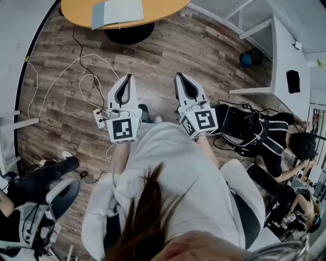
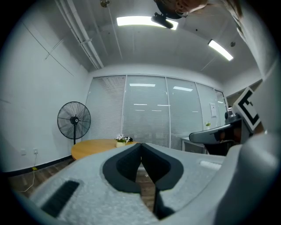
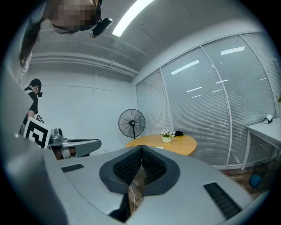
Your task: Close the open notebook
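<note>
The open notebook (image 1: 118, 12) lies flat on the round wooden table (image 1: 76, 12) at the top of the head view, its pale pages showing. My left gripper (image 1: 128, 77) and right gripper (image 1: 179, 76) are held side by side over the wooden floor, well short of the table, both pointing toward it. The left gripper (image 2: 141, 144) has its jaws pressed together with nothing between them. The right gripper (image 3: 141, 147) is also shut and holds nothing. In both gripper views the table (image 2: 94, 147) (image 3: 178, 143) stands some way ahead; the notebook is not visible there.
White cables (image 1: 61, 81) trail over the floor left of the grippers. A small flower pot (image 3: 167, 137) sits on the table and a standing fan (image 2: 74, 120) is beside it. A white desk (image 1: 285, 56) stands at right. Seated people (image 1: 277, 142) and a black bag (image 1: 239, 126) are close by.
</note>
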A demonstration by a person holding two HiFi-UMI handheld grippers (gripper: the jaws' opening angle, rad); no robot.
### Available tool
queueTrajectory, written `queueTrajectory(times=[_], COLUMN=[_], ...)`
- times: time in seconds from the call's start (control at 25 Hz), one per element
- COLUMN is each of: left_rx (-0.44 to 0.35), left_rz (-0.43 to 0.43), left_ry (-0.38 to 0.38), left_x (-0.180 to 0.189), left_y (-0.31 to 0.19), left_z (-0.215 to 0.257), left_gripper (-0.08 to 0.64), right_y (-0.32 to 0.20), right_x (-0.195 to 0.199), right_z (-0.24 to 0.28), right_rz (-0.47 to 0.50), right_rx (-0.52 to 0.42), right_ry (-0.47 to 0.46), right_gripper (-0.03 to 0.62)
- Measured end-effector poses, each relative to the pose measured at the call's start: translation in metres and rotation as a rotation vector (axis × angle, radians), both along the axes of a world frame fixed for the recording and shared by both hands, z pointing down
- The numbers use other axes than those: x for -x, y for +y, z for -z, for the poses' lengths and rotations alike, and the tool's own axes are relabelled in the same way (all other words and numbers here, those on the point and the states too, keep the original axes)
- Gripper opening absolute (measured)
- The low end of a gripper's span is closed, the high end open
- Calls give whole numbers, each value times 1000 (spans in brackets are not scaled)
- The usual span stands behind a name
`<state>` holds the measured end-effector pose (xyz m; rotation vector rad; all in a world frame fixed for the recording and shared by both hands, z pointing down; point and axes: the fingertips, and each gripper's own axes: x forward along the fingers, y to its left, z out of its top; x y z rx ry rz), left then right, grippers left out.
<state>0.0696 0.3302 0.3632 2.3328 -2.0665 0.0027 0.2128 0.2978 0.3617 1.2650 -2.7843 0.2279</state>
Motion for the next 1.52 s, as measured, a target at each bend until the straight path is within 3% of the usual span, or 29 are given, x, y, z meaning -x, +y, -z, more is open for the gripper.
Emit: queueTrajectory(times=[0.36,0.64,1.12,1.52], left_rx=[-21,7,49,37], left_rz=[-32,-19,26,67], left_ry=[-4,12,24,22], left_x=[55,80,93,111], left_y=[-56,-69,-112,-191], left_z=[7,-5,-12,-6], left_gripper=[17,17,17,17], right_y=[-48,-63,-114,-207], right_x=[54,78,89,114], right_z=[4,0,-4,-5], right_rz=[-15,-9,7,66], right_rx=[-3,-1,20,39], right_ry=[8,11,-1,0], right_gripper=[3,3,3,3])
